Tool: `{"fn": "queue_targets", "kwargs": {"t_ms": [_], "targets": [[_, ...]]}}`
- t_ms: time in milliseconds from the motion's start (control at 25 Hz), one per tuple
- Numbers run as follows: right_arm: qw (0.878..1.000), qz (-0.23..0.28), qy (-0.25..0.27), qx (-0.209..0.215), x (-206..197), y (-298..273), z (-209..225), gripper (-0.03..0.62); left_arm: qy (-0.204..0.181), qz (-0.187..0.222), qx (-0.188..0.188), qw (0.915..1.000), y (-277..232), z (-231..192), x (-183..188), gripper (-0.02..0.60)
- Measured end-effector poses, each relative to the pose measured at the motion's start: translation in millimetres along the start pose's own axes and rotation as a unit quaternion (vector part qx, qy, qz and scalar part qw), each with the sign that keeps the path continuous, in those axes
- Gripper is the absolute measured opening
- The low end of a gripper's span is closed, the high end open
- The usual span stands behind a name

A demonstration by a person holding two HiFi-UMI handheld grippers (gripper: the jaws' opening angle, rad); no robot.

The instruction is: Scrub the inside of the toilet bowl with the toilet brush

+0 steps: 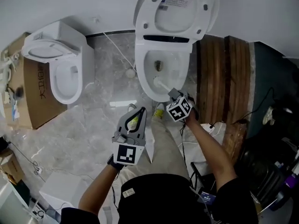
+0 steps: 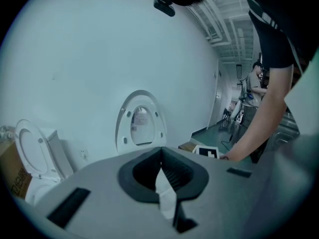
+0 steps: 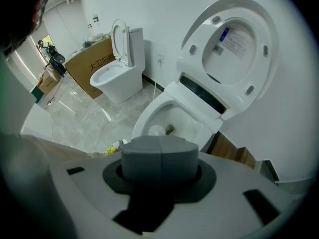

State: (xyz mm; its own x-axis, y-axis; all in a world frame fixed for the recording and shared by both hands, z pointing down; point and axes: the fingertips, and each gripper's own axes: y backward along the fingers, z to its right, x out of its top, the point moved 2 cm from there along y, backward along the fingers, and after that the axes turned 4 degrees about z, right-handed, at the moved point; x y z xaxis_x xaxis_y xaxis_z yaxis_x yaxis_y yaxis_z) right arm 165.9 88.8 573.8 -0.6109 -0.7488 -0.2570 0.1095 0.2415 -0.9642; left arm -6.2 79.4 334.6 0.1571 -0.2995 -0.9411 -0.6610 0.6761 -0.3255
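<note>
The white toilet (image 1: 145, 85) stands against the wall with its lid (image 1: 180, 6) and seat raised. A little dirt lies at the bottom of the bowl (image 3: 170, 129). My right gripper (image 1: 174, 95) hangs over the bowl's front rim, shut on the toilet brush handle. The white brush head (image 1: 158, 82) rests inside the bowl near its front wall, and also shows in the right gripper view (image 3: 156, 130). The handle itself is hidden behind the shut jaws (image 3: 159, 143). My left gripper (image 1: 141, 111) is held above the floor in front of the toilet, shut and empty, aimed at the wall (image 2: 160, 153).
A second white toilet (image 1: 65, 69) stands to the left beside a cardboard box (image 1: 32, 92). Dark wooden boards (image 1: 224, 73) lie to the right of the bowl. A yellow item (image 1: 159, 112) and cables (image 1: 117, 48) are on the marble floor.
</note>
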Motion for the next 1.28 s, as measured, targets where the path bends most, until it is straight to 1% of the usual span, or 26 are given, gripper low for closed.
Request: {"fn": "queue_targets", "kwargs": {"t_ms": [120, 160, 240, 360, 560, 680, 760, 880, 1040, 1280], "targets": [[1.0, 0.022, -0.019, -0.009, 12.1, 38.3, 12.7, 0.149, -0.007, 0.018, 0.007, 0.9998, 9.0, -0.2, 25.0, 0.011], [0.999, 0.029, -0.024, -0.013, 13.3, 52.9, 17.3, 0.149, -0.01, 0.018, 0.008, 0.9998, 12.1, 1.6, 30.8, 0.011], [0.999, 0.036, -0.033, -0.022, 10.5, 84.7, 25.1, 0.149, -0.004, 0.011, 0.011, 0.9999, 18.8, 3.7, 39.8, 0.011], [0.998, 0.049, -0.042, -0.028, 8.0, 133.5, 34.0, 0.149, 0.001, 0.01, 0.025, 0.9996, 29.3, -5.7, 65.0, 0.011], [0.994, 0.082, -0.07, -0.022, 10.5, 205.0, 40.5, 0.149, -0.028, 0.039, 0.032, 0.9983, 37.2, -27.6, 115.0, 0.011], [0.992, 0.104, -0.066, -0.024, 15.8, 243.1, 49.1, 0.149, -0.02, 0.07, 0.06, 0.9956, 38.2, -47.9, 140.7, 0.011], [0.991, 0.116, -0.065, -0.036, 22.9, 264.0, 51.4, 0.149, -0.017, 0.082, 0.067, 0.9943, 40.0, -58.6, 152.2, 0.011], [0.989, 0.129, -0.062, -0.047, 32.1, 287.8, 52.1, 0.149, -0.037, 0.089, 0.053, 0.9939, 40.0, -56.4, 164.3, 0.011], [0.986, 0.143, -0.075, -0.046, 35.6, 310.0, 48.8, 0.149, -0.074, 0.101, 0.033, 0.9916, 38.6, -45.2, 178.0, 0.011], [0.979, 0.171, -0.097, -0.056, 39.5, 341.7, 54.2, 0.149, -0.077, 0.114, 0.033, 0.9899, 47.2, -40.0, 188.7, 0.011]]}}
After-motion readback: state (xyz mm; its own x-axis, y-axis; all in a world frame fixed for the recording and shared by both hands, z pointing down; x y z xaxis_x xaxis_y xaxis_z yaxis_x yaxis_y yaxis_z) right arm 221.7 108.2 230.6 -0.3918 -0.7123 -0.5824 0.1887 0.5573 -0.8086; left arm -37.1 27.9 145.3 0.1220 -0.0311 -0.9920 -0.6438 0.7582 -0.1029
